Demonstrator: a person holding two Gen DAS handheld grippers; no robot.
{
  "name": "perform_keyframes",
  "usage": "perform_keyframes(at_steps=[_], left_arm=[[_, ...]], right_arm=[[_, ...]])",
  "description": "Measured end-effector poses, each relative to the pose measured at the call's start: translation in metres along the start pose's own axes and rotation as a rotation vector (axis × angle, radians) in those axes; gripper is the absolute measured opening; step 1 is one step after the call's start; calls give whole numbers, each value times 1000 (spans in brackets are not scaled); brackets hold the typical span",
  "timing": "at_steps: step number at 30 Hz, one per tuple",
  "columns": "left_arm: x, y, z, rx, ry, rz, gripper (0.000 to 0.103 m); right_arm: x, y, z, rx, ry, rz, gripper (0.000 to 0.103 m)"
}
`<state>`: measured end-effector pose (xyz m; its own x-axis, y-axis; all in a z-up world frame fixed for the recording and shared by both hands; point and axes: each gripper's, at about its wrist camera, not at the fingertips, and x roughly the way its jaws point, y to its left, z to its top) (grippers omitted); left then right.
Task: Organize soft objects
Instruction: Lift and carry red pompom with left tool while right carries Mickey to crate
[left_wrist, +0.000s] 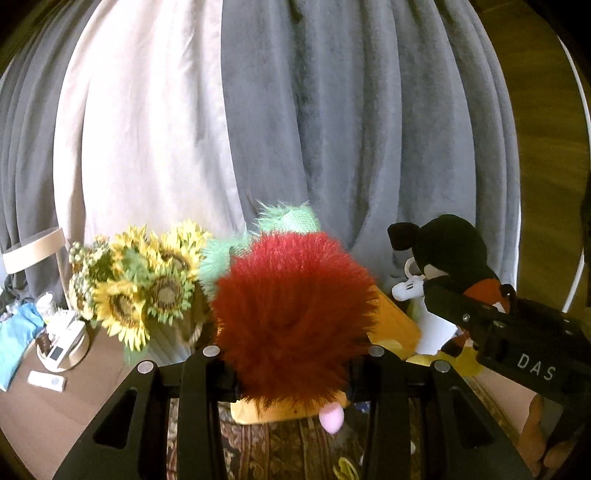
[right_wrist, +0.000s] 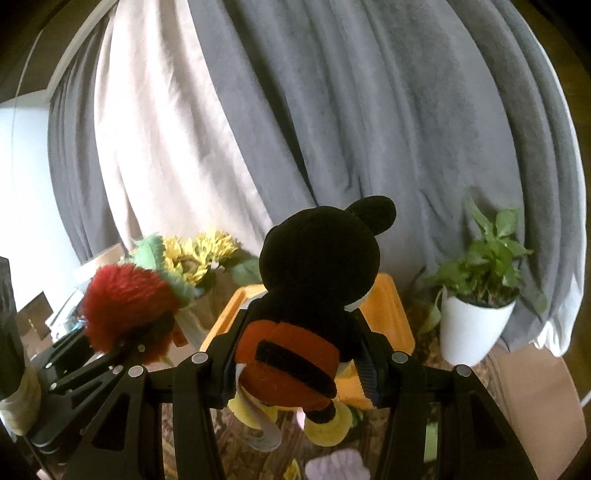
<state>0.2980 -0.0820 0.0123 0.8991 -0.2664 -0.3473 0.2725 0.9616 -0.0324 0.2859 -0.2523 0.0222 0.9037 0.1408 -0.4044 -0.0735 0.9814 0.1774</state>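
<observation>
My left gripper (left_wrist: 291, 354) is shut on a fluffy red plush toy (left_wrist: 295, 314) with a pink tip, held up in the air. It also shows in the right wrist view (right_wrist: 127, 304). My right gripper (right_wrist: 295, 354) is shut on a black mouse plush (right_wrist: 317, 280) in red shorts, held by its body. The mouse also shows in the left wrist view (left_wrist: 447, 254), to the right of the red toy. An orange bin (right_wrist: 388, 314) sits on the floor beneath both toys. A green furry toy (left_wrist: 284, 221) peeks out behind the red one.
Grey and white curtains (left_wrist: 295, 110) hang behind. Sunflowers (left_wrist: 147, 284) stand at the left near a low table (left_wrist: 55, 398) with small items. A potted plant in a white pot (right_wrist: 472, 317) stands at the right. A patterned rug (left_wrist: 288, 450) covers the floor. A purple soft item (right_wrist: 338, 467) lies below.
</observation>
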Motion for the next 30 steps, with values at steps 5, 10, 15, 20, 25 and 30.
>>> perform_keyframes(at_steps=[5,10,15,20,25,30], left_arm=[[28,4,10,7,-6,14,38],[60,10,16,7,15,25,38],[98,16,17,-1,60,21,38],[133,20,13,-11,113,19,38],[163,22,6,-14,163,19,38],[188,22,-7,-8,226,19,38]], right_arm=[[32,-9,15,7,12,16,53],[67,-17,24,16,35,18,53],[103,-28,29,25,70,6,53],[133,-35,26,23,115,-14,53],[165,-45,20,41,167,-25,53],[189,-54,9,68,236,-22,53]])
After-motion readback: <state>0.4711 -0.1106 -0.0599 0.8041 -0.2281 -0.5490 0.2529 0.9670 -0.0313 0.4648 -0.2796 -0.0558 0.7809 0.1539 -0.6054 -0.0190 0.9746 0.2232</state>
